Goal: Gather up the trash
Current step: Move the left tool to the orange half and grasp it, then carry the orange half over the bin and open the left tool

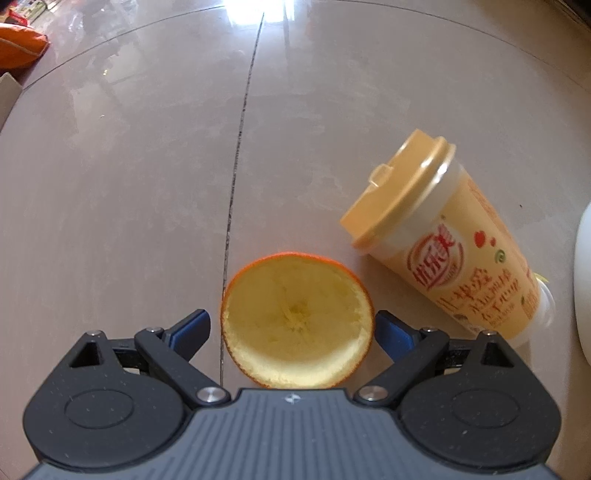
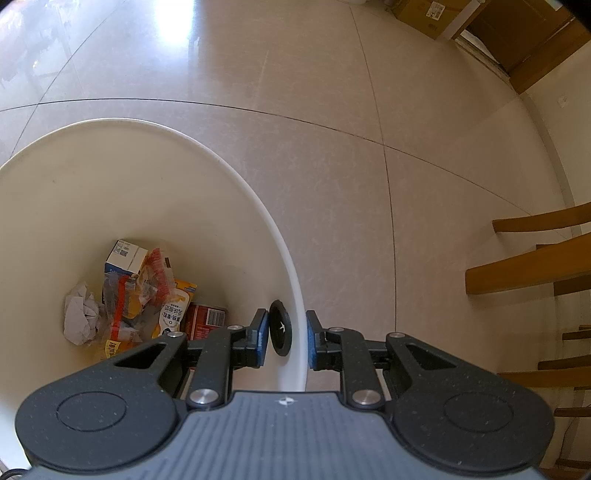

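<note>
The white bin (image 2: 280, 236) has its wall pinched between the right gripper (image 2: 284, 338) fingers, narrow, black disc (image 2: 280, 328) there too, trash heaped at the bottom left of them. Lidded cup (image 1: 443, 236) lies tipped just right of the left gripper (image 1: 295, 328), which points steeply down, fingers wide around the orange peel (image 1: 297, 321), not touching.

A glossy beige tiled floor (image 2: 369, 184) with dark grout lines fills both views, with window glare on it far off. An orange cushion (image 1: 18, 46) lies at the far left edge. Brown cardboard boxes (image 2: 428, 18) stand by a wooden doorway, and wooden chair rails (image 2: 532, 266) show at right.
</note>
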A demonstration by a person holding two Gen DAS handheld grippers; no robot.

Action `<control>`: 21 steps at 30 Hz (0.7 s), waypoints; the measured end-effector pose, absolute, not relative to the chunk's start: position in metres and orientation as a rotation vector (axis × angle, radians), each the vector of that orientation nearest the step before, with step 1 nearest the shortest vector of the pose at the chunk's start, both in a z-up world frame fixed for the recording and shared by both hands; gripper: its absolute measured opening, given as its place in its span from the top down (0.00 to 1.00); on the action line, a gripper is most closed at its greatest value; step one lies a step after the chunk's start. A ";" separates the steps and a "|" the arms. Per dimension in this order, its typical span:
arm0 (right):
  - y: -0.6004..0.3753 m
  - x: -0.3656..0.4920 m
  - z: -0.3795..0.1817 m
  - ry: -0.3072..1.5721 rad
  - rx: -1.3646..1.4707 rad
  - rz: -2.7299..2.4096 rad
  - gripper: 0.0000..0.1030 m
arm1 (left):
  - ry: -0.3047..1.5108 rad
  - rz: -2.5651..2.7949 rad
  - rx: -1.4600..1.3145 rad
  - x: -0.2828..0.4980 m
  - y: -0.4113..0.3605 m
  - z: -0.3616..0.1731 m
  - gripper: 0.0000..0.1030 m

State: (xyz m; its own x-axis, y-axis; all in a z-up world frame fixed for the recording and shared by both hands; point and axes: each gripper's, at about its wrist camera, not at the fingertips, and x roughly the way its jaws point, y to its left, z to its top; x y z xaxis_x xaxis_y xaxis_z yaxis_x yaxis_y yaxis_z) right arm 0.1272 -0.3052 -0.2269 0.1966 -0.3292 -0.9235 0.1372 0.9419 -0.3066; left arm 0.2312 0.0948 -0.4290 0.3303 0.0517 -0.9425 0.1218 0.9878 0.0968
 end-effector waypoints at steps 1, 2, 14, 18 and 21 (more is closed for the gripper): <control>-0.305 0.127 -0.227 1.335 -0.170 -0.328 0.77 | 1.232 -0.046 0.162 0.233 0.097 -0.430 0.11; -0.305 0.127 -0.227 1.335 -0.172 -0.328 0.77 | 1.231 -0.047 0.168 0.234 0.096 -0.431 0.17; -0.307 0.128 -0.226 1.338 -0.158 -0.326 0.77 | 1.244 -0.032 0.206 0.209 0.094 -0.427 0.27; -0.310 0.129 -0.224 1.347 -0.131 -0.323 0.78 | 1.272 -0.032 0.229 0.192 0.095 -0.418 0.27; -0.315 0.130 -0.223 1.352 -0.102 -0.320 0.79 | 1.275 -0.058 0.245 0.179 0.093 -0.406 0.27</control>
State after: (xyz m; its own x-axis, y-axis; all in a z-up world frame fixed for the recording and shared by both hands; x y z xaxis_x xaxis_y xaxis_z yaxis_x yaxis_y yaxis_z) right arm 0.1302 -0.3148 -0.2226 0.1808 -0.2846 -0.9414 0.1676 0.9521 -0.2556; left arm 0.1789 0.0928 -0.4060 0.2937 0.0927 -0.9514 0.1781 0.9726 0.1497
